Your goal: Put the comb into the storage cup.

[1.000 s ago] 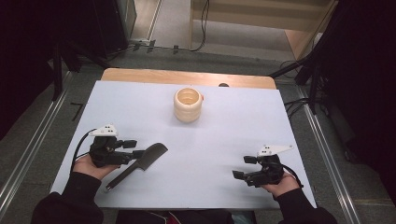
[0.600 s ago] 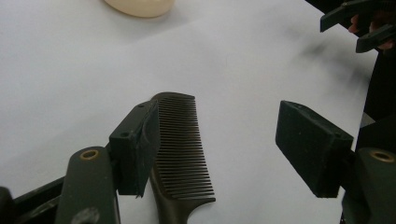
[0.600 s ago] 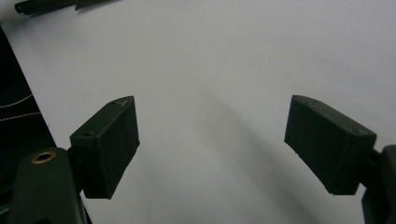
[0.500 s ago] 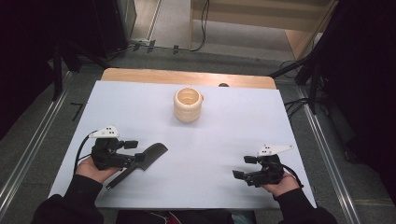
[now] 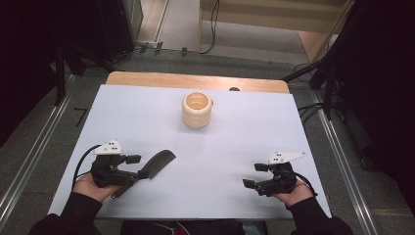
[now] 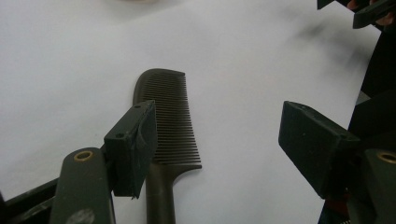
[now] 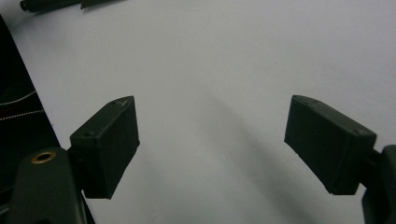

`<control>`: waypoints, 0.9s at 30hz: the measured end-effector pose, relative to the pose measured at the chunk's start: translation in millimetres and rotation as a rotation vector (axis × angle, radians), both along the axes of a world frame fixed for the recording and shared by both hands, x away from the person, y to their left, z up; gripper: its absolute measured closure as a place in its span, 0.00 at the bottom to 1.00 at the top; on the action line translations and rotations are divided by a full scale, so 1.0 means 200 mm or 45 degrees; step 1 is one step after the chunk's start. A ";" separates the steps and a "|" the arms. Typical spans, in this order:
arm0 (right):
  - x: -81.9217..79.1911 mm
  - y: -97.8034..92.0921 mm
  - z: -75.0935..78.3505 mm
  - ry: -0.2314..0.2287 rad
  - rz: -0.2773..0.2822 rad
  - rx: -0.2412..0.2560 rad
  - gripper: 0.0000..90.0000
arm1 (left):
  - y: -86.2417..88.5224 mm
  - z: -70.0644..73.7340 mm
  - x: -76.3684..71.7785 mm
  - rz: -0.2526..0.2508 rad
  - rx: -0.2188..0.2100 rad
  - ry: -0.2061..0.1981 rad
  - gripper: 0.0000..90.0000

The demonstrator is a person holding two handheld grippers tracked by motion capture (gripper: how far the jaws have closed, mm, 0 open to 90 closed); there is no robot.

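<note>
we hold the left gripper low over the dark comb, jaws wide apart, and nothing is gripped yet; the comb lies flat on the white table, its handle passing just under one jaw, its teeth pointing into the gap. to grip it well, we judge we should centre the handle between the jaws before closing. the right gripper hangs with jaws apart over bare table. ahead of the jaws the surface is open; the ribbed cup stands well apart.
</note>
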State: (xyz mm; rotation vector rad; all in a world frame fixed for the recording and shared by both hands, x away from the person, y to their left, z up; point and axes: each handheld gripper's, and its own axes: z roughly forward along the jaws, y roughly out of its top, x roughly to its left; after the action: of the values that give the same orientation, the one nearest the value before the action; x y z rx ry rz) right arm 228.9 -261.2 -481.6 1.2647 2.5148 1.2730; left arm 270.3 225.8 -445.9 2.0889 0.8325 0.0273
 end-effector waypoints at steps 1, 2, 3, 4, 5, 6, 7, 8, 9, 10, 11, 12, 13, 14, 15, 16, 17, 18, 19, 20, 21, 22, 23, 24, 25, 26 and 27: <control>0.00 0.00 0.00 -0.002 0.008 0.002 0.17 | 0.01 0.00 0.00 0.007 0.002 -0.001 0.32; 0.00 0.01 0.00 -0.002 0.010 0.002 0.17 | 0.01 0.00 -0.01 0.014 -0.003 0.001 0.32; 0.00 0.01 0.00 -0.005 0.019 0.000 0.17 | 0.02 0.00 -0.01 0.019 -0.003 0.002 0.32; 0.00 0.01 0.00 -0.006 0.021 -0.005 0.17 | 0.03 0.00 -0.01 0.020 -0.005 0.004 0.32; 0.00 0.01 0.00 -0.006 0.022 -0.009 0.17 | 0.03 0.00 -0.01 0.025 -0.006 0.002 0.32; 0.00 0.00 0.00 -0.009 0.022 -0.011 0.17 | 0.04 0.00 -0.02 0.026 -0.006 0.003 0.32; 0.00 0.00 0.01 -0.006 0.022 -0.006 0.17 | 0.04 0.00 -0.02 0.029 -0.006 0.004 0.32; 0.00 0.00 0.01 -0.009 0.024 -0.008 0.17 | 0.04 0.00 -0.02 0.035 -0.003 0.007 0.32; 0.01 0.00 0.01 -0.007 0.021 -0.001 0.17 | 0.04 -0.01 -0.02 0.035 -0.003 0.009 0.32; 0.01 0.00 0.01 -0.010 0.024 0.000 0.17 | 0.05 -0.01 -0.03 0.035 -0.004 0.012 0.32; 0.01 0.01 0.01 -0.012 0.027 -0.001 0.17 | 0.05 -0.01 -0.03 0.034 0.002 0.013 0.32; 0.02 0.01 0.01 -0.009 0.033 -0.008 0.17 | 0.05 -0.01 -0.03 0.036 0.002 0.014 0.32; 0.02 0.01 0.01 -0.009 0.033 -0.008 0.17 | 0.05 -0.01 -0.03 0.036 0.002 0.014 0.32; 0.02 0.01 0.00 -0.011 0.038 -0.009 0.17 | 0.06 -0.01 -0.03 0.041 0.009 0.018 0.32; 0.02 0.02 0.00 -0.013 0.040 -0.009 0.17 | 0.06 -0.01 -0.03 0.044 0.010 0.024 0.32; 0.03 0.02 0.00 -0.010 0.042 -0.008 0.17 | 0.06 -0.02 -0.03 0.047 0.016 0.029 0.32; 0.03 0.02 0.00 -0.011 0.043 -0.009 0.17 | 0.06 -0.02 -0.03 0.052 0.026 0.031 0.32; 0.03 0.02 0.00 -0.011 0.043 -0.010 0.17 | 0.06 -0.02 -0.03 0.052 0.041 0.041 0.32; 0.03 0.02 0.00 -0.010 0.043 -0.010 0.17 | 0.06 -0.03 -0.03 0.064 0.059 0.050 0.32; 0.03 0.02 0.00 -0.010 0.048 -0.012 0.17 | 0.06 -0.04 -0.03 0.064 0.084 0.054 0.32; 0.03 0.02 0.00 -0.010 0.048 -0.013 0.17 | 0.06 -0.04 -0.02 0.062 0.107 0.056 0.32; 0.03 0.02 0.00 -0.010 0.049 -0.015 0.17 | 0.06 -0.05 -0.02 0.063 0.136 0.062 0.32; 0.03 0.02 0.00 -0.010 0.048 -0.015 0.17 | 0.06 -0.06 -0.02 0.065 0.155 0.071 0.32; 0.03 0.02 0.00 -0.010 0.048 -0.016 0.17 | 0.05 -0.06 -0.02 0.062 0.164 0.081 0.32; 0.03 0.02 0.00 -0.010 0.048 -0.016 0.17 | 0.05 -0.07 -0.02 0.063 0.178 0.083 0.33; 0.03 0.02 0.00 -0.009 0.046 -0.016 0.17 | 0.05 -0.07 -0.02 0.060 0.192 0.084 0.33; 0.03 0.02 0.00 -0.010 0.045 -0.016 0.17 | 0.05 -0.07 -0.02 0.060 0.192 0.084 0.33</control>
State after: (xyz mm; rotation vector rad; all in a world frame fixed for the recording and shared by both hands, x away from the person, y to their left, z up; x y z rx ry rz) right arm 234.8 -256.3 -481.9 1.2163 2.5468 1.2643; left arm 267.2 235.9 -460.1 2.2209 0.9447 0.0475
